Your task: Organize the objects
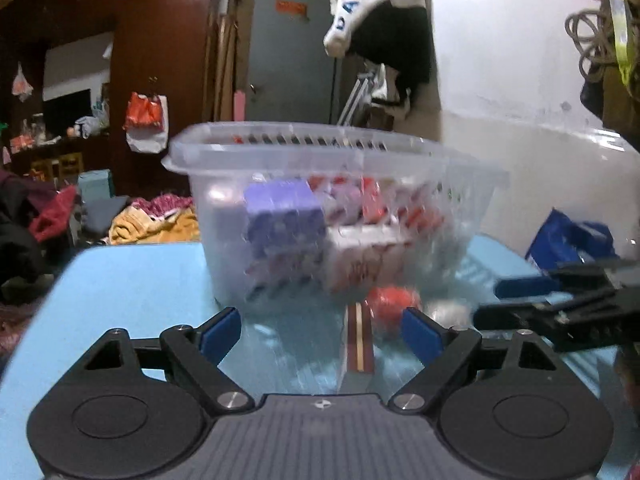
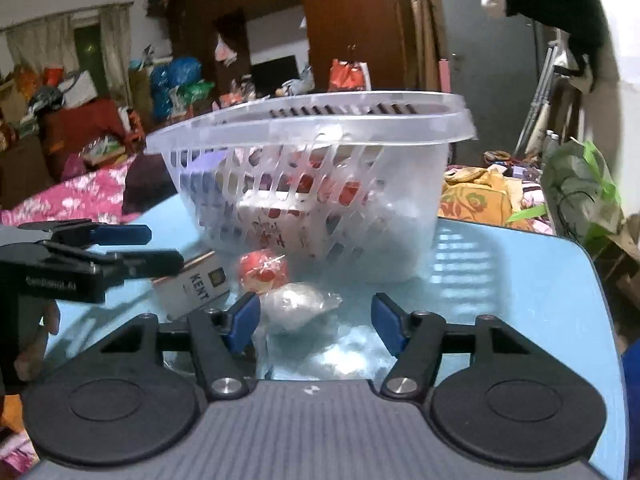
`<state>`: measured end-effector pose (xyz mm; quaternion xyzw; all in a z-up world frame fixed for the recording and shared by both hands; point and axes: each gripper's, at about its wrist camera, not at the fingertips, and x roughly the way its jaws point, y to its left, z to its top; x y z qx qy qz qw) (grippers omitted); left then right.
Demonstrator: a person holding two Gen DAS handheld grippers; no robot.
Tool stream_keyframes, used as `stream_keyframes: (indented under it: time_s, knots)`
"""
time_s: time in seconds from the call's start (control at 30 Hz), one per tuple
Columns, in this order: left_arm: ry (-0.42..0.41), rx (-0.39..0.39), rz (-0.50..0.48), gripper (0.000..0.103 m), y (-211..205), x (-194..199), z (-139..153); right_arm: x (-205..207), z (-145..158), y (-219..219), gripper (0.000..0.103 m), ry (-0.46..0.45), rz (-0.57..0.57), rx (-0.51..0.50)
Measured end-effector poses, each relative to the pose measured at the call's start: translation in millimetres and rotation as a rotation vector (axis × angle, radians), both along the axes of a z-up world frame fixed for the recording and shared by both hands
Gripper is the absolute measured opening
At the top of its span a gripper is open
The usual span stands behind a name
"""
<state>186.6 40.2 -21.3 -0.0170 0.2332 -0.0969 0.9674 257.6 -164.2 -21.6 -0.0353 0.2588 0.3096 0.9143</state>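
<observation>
Right wrist view shows a clear slotted basket standing on a blue table, toward its far edge, with boxes inside: a purple one at the left and a white one with red print that is too blurred to read. Just in front of the basket lie three loose things: a box marked "KENT", a red-and-white wrapped ball touching the box's right side, and a clear-wrapped white lump just before the ball. The right gripper has its jaws apart, holding nothing, the lump beside its left finger. The left gripper is likewise spread wide and empty, with the KENT box lying between its fingers, though contact cannot be told. It reaches in at the left edge of the right view, white lettering on its body unreadable. Behind the table, a white garment hangs with blue letters "DANGROU".
</observation>
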Motion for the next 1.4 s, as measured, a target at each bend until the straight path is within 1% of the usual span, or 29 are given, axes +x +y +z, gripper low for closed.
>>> stream_keyframes:
  time_s: [0.03,0.1,0.17,0.23,0.27,0.33,0.37,0.4,0.47,0.5,0.57,0.63,0.7,0.9,1.0,1.1,1.2,1.4]
  knots:
    - [0.006,-0.003,-0.002,0.090,0,1,-1,4,1,5,0.066,0.004,0.005,-0.010]
    - [0.024,-0.012,0.002,0.090,1,2,-6,17,0,13,0.066,0.043,0.026,-0.030]
    - [0.066,-0.033,-0.008,0.090,4,7,-9,23,-10,15,0.066,0.082,0.044,-0.049]
    - [0.087,-0.046,-0.019,0.090,4,9,-11,28,-17,18,0.066,0.114,0.075,-0.052]
    - [0.095,-0.041,-0.016,0.090,4,10,-12,25,-18,19,0.066,0.102,0.081,-0.056]
    - [0.101,-0.018,-0.005,0.090,-1,12,-13,17,-19,21,0.058,0.077,0.081,-0.081]
    - [0.102,-0.004,-0.008,0.089,-4,13,-13,14,-19,20,0.044,0.075,0.083,-0.075]
    - [0.106,0.007,-0.010,0.086,-7,14,-14,11,-18,17,0.042,0.075,0.079,-0.063]
    - [0.124,0.028,-0.016,0.063,-12,16,-14,3,-17,7,0.042,0.046,0.030,-0.053]
    - [0.142,0.041,-0.014,0.040,-14,18,-16,-1,-16,4,0.042,0.026,0.005,-0.052]
    - [0.132,0.048,-0.006,0.019,-16,16,-15,-8,-16,-6,0.042,0.011,-0.014,-0.019]
    - [0.119,0.049,-0.010,0.019,-18,12,-14,-16,-15,-14,0.042,0.002,-0.018,0.016]
    - [0.093,0.043,-0.005,0.019,-17,7,-12,-22,-14,-15,0.042,-0.020,-0.035,0.008]
    - [-0.001,-0.036,0.001,0.019,-4,-8,-5,-27,-11,-16,0.042,-0.063,-0.049,0.018]
    - [-0.015,-0.029,0.004,0.019,-5,-9,-3,-24,-8,-8,0.042,-0.072,-0.055,0.005]
    - [-0.048,-0.029,-0.003,0.019,-5,-12,-1,-25,-8,-8,0.042,-0.086,-0.057,-0.003]
    - [-0.071,-0.041,-0.012,0.019,-3,-15,-1,-26,-7,-10,0.042,-0.097,-0.059,0.012]
    - [-0.073,-0.060,-0.004,0.019,2,-15,-1,-29,-7,-16,0.042,-0.102,-0.059,0.050]
